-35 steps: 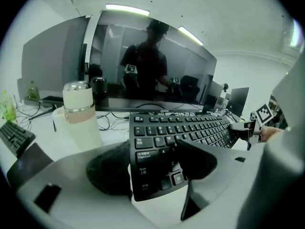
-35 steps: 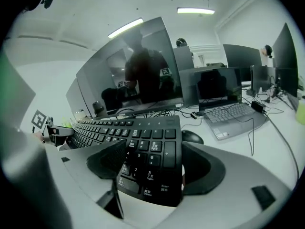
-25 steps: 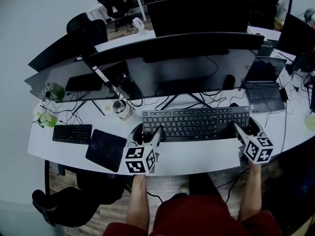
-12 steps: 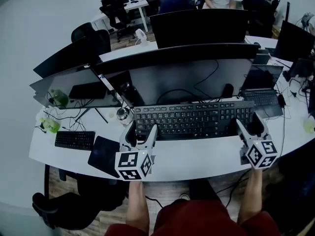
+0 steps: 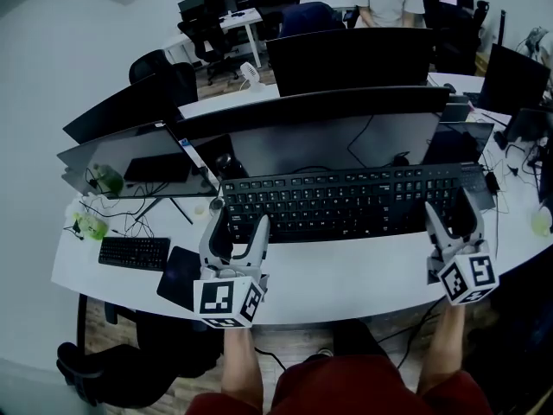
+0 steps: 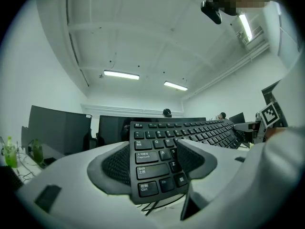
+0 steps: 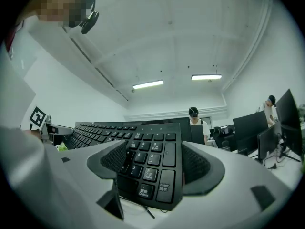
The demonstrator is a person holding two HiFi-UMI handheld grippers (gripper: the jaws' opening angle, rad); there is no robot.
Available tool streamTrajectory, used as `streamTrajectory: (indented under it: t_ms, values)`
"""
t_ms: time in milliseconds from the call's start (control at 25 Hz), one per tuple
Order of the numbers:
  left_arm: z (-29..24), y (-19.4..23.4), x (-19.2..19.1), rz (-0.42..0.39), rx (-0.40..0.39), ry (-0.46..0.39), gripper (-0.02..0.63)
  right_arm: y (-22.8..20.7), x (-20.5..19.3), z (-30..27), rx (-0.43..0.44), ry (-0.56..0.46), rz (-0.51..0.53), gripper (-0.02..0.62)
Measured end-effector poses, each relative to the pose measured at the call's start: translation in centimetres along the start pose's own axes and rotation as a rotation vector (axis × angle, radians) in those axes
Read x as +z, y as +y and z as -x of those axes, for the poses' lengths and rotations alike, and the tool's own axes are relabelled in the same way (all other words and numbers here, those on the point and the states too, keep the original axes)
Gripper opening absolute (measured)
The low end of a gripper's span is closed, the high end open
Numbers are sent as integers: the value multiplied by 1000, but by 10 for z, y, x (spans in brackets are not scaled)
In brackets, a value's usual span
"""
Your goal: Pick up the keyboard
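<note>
Evidently, the keyboard is gripped at both ends: the left claw is closed on its left end, the right claw on its number-pad end. It appears held above the counter, so the lift is judged under way. An even, level rise by both claws is called for next.

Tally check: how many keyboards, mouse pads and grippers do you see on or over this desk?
Keyboards: 2, the held keyboard and the small keyboard
Mouse pads: 1, the mouse pad
Grippers: 2, the left gripper and the right gripper, both shut on the held keyboard
Total: 5
</note>
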State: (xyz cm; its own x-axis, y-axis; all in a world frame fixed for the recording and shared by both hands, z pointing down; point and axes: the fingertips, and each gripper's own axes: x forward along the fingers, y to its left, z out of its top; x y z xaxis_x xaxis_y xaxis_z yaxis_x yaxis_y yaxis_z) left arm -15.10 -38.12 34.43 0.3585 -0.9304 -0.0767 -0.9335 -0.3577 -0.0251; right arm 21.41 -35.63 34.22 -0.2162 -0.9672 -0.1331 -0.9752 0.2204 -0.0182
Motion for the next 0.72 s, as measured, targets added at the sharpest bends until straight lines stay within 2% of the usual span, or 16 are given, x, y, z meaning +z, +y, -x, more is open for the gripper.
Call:
streamTrajectory:
  t_ms: [200, 720]
  values:
    - [9, 8, 13, -14, 4, -51, 304, 12, 13, 2, 3, -43, 14, 362]
    - [17, 13, 24, -15, 10, -80, 304, 22, 29, 5, 8, -79, 34, 362]
